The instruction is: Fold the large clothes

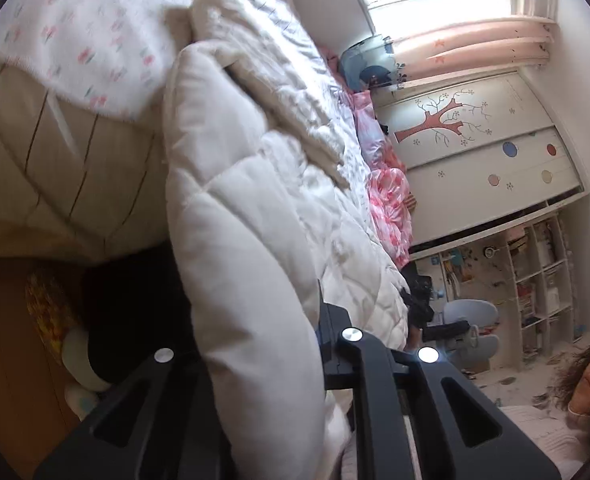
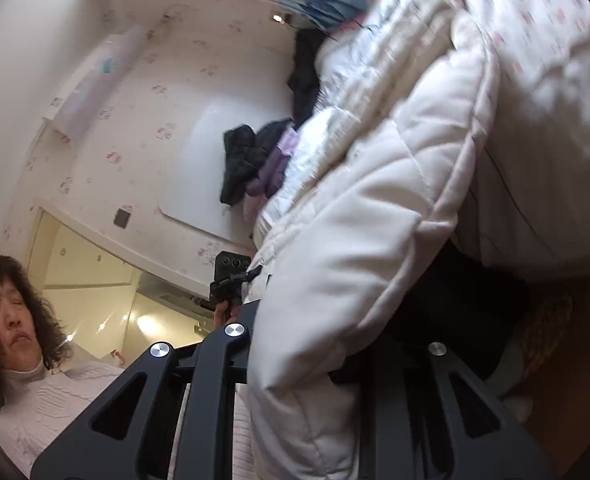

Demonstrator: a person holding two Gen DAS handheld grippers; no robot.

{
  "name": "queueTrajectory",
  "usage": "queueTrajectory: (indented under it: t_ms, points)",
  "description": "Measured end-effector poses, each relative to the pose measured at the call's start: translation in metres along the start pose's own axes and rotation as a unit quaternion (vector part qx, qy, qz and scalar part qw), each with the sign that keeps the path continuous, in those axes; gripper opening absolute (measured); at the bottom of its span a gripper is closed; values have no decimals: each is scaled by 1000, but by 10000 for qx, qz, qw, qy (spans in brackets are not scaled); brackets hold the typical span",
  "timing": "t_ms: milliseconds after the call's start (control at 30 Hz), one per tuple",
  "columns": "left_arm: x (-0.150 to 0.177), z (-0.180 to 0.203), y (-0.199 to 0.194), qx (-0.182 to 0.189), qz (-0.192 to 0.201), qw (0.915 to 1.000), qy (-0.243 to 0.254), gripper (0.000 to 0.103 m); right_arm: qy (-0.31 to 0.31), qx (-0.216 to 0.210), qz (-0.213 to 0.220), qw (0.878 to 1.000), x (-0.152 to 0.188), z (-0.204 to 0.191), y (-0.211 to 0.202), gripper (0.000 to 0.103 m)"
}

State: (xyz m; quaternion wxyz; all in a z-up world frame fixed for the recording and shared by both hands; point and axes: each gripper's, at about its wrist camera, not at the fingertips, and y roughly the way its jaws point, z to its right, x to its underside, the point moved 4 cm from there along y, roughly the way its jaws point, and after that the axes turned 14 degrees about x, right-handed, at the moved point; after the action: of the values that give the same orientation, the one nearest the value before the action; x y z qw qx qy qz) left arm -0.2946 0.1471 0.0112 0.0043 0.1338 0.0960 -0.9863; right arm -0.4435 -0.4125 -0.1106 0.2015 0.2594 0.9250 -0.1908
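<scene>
A large cream quilted puffer coat [image 1: 247, 216] hangs off the edge of the bed, its hem lifted toward both cameras. My left gripper [image 1: 267, 364] is shut on the coat's edge; the padded fabric bulges between the black fingers and hides the tips. In the right wrist view the same coat [image 2: 359, 216] runs from the bed down into my right gripper [image 2: 315, 360], which is shut on its hem. The fabric covers the fingertips there too. The other gripper [image 2: 231, 280] shows beyond the coat, held in a hand.
The bed has a flowered white sheet [image 1: 75, 32] and a padded cream side [image 1: 55, 168]. Pink bedding [image 1: 387, 200] and dark clothes [image 2: 247, 160] lie further along. A wardrobe [image 1: 475, 136], shelves [image 1: 535, 272] and wooden floor [image 1: 3, 352] surround it. The person [image 2: 11, 320] stands close.
</scene>
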Motion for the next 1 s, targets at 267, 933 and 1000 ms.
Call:
queueTrajectory:
  t_ms: [267,933,1000]
  points:
    - [22,-6,-6,-155,319,9990,-283,17,380,153,62,9991,15,-3,4,16]
    - [52,24,-34,478,511,9973,-231,13,600,-1270,1060,9844,15,-44,-44,16]
    - [53,27,-37,662,735,9950,-169,13,537,-1465,1230,9801,19,-35,-52,18]
